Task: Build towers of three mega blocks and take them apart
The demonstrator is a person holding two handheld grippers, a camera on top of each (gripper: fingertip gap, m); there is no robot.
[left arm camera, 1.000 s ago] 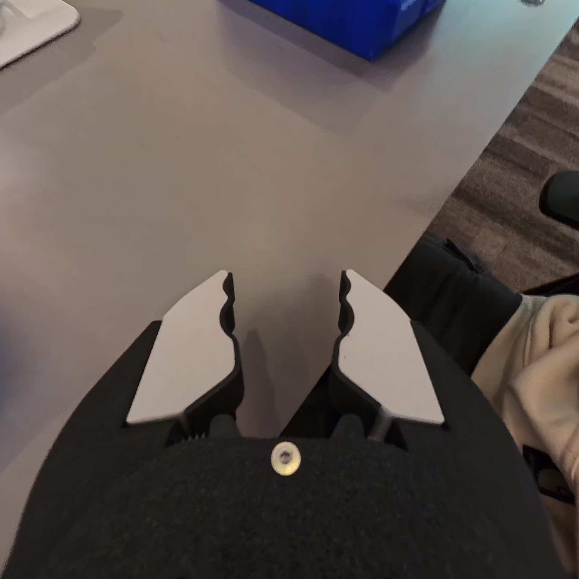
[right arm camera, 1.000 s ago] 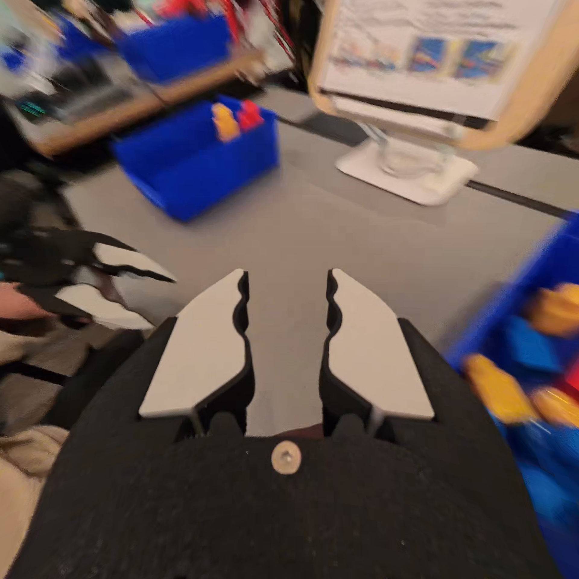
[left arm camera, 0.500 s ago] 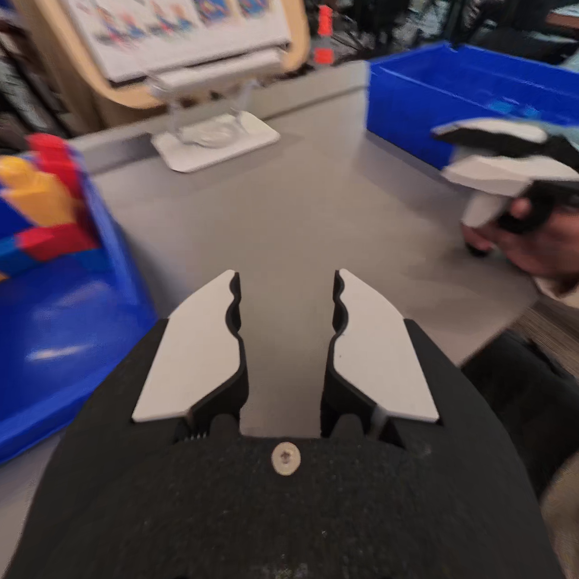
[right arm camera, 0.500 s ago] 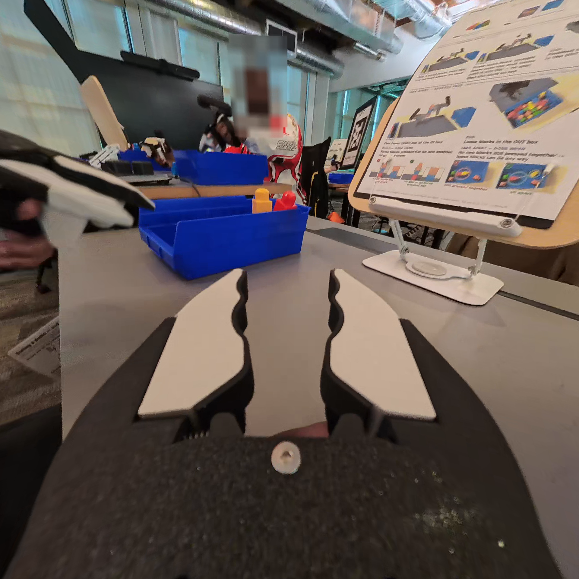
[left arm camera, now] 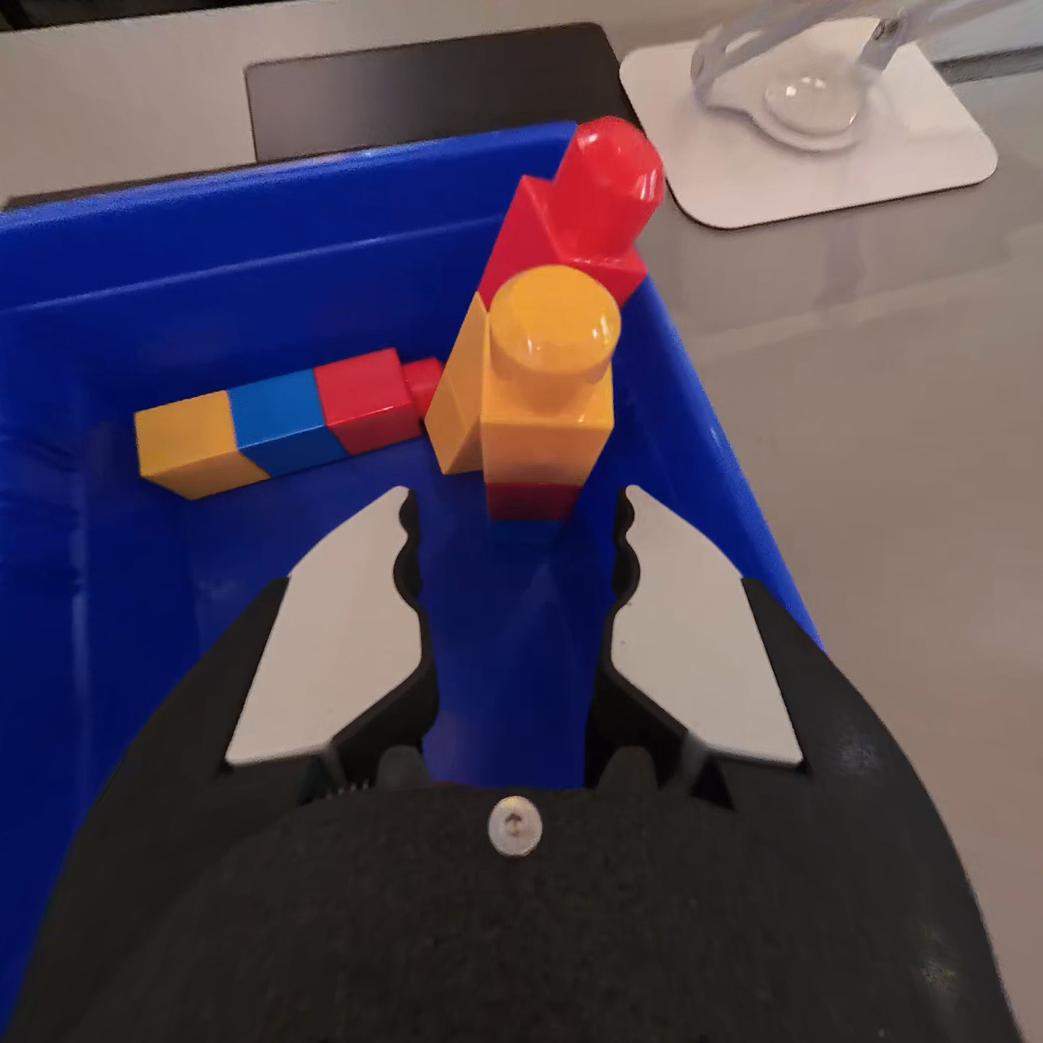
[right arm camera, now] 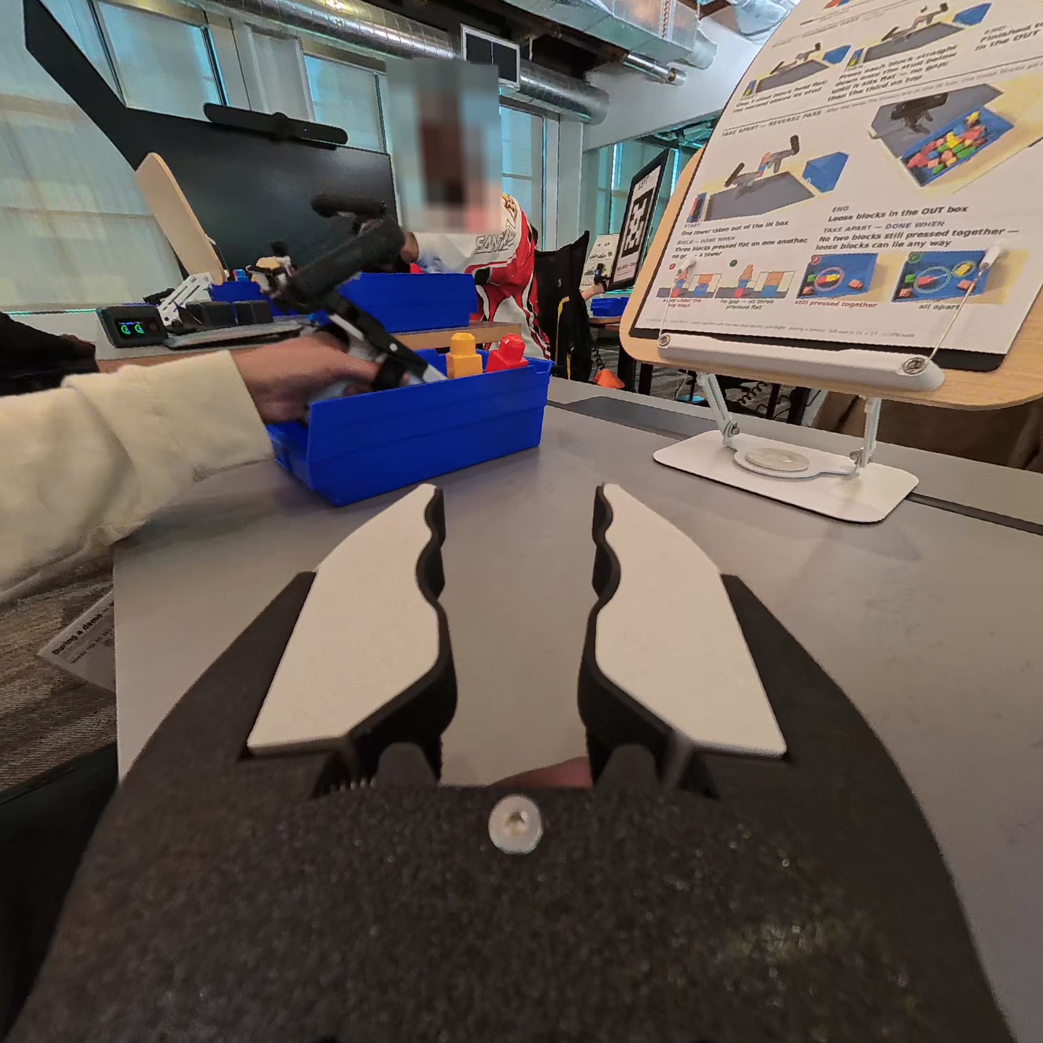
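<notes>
In the left wrist view my left gripper (left arm camera: 515,496) is open and empty inside a blue bin (left arm camera: 282,271). Just ahead of its fingertips stands a tower with a yellow block on top (left arm camera: 544,395), a red block (left arm camera: 530,499) and a blue one beneath. A second tower topped by a red block (left arm camera: 592,197) leans on the bin wall. A third tower of yellow, blue and red (left arm camera: 276,420) lies flat on the bin floor. In the right wrist view my right gripper (right arm camera: 516,496) is open and empty over the grey table (right arm camera: 846,621). The left gripper (right arm camera: 361,316) reaches into the bin (right arm camera: 417,429).
A white stand base (right arm camera: 790,474) holding an instruction board (right arm camera: 846,197) sits on the table to the right of the bin; it also shows in the left wrist view (left arm camera: 818,130). A dark mat (left arm camera: 429,96) lies behind the bin. A person's cream sleeve (right arm camera: 113,446) crosses the left.
My left gripper swung from the bare table over into the blue bin, in front of the upright tower, with its jaws a little wider. My right gripper tilted up and now holds steady, still open.
</notes>
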